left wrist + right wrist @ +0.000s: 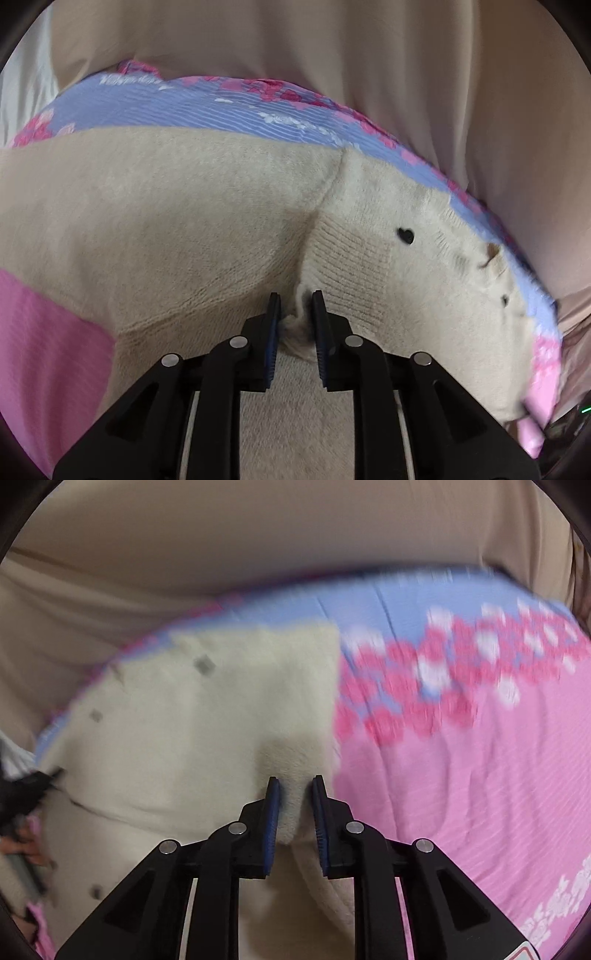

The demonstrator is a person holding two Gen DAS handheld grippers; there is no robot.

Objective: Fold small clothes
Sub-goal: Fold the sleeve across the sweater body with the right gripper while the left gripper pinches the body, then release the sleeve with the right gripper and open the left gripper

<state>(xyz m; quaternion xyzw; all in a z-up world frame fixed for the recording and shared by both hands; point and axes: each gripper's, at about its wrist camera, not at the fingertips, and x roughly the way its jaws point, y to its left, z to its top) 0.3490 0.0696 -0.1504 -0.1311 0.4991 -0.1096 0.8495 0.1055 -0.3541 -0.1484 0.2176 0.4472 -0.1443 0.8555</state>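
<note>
A cream knitted cardigan [207, 221] with small dark heart-shaped buttons [405, 235] lies spread on a pink and blue flowered blanket [221, 107]. My left gripper [296, 299] points down at a seam fold of the cardigan. A small tuft of cream knit stands between its fingers, and a dark gap shows beside the right pad, so the jaws stand slightly open. In the blurred right wrist view, my right gripper [295, 781] is shut on a thick fold at the cardigan's [192, 731] right edge, next to the blanket [461, 775].
Beige sheet fabric [332, 48] lies beyond the blanket in both views [258, 535]. At the left edge of the right wrist view are a dark blurred shape [22, 794] and part of a hand [26, 849].
</note>
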